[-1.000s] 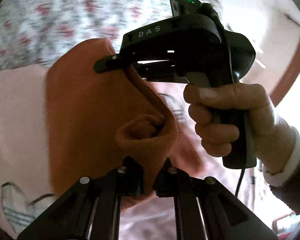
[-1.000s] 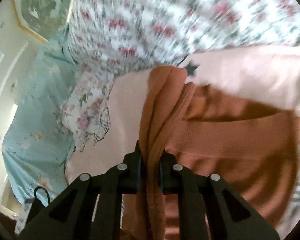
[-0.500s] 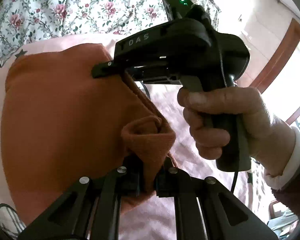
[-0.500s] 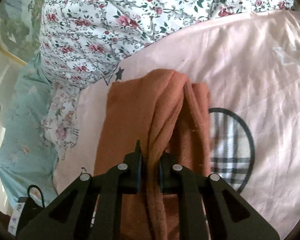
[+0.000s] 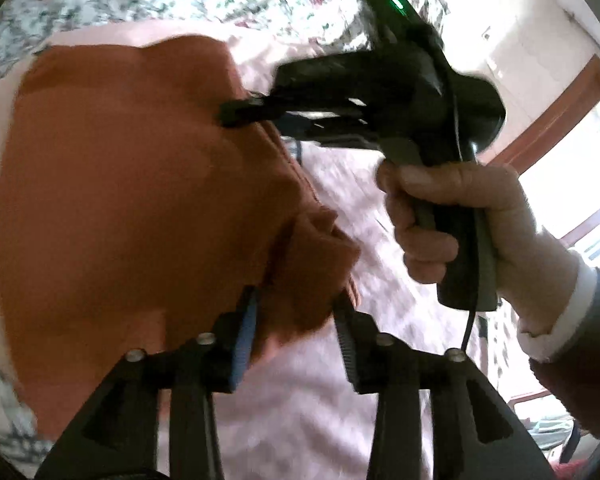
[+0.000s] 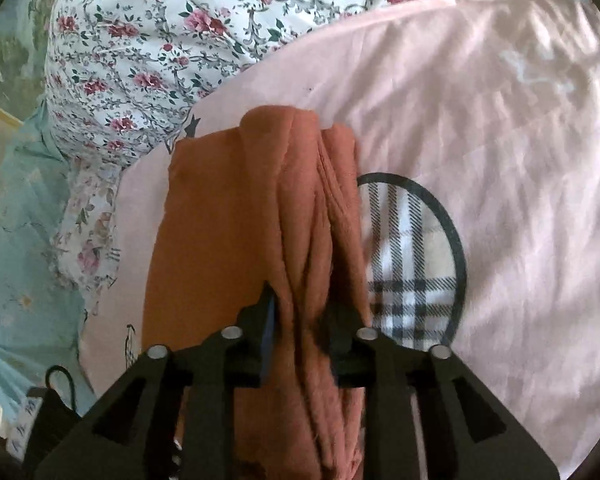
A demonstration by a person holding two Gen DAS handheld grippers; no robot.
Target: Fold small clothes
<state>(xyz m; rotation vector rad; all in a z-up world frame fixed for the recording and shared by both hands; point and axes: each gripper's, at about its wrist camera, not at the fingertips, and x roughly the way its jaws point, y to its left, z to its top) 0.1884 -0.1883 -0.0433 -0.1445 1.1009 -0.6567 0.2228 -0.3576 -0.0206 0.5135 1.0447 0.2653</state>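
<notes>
A small rust-orange knit garment [image 5: 112, 200] lies folded on a pink sheet [image 5: 300, 400]. My left gripper [image 5: 296, 320] stands open, its jaws apart around a bunched corner of the garment. In the left wrist view the right gripper [image 5: 236, 110] touches the garment's far edge, held by a hand [image 5: 452, 216]. In the right wrist view my right gripper [image 6: 300, 320] is open too, with a fold of the orange garment [image 6: 228, 232] lying loose between its jaws.
The pink sheet [image 6: 480, 120] has a round plaid patch [image 6: 412, 260] just right of the garment. A floral bedspread [image 6: 160, 40] lies beyond, and a pale blue floral cloth [image 6: 16, 240] at the left. A window [image 5: 580, 184] shows at the right.
Both grippers have opened: their jaws were shut on folds of the orange garment and now stand apart. The garment has settled onto the pink sheet.
</notes>
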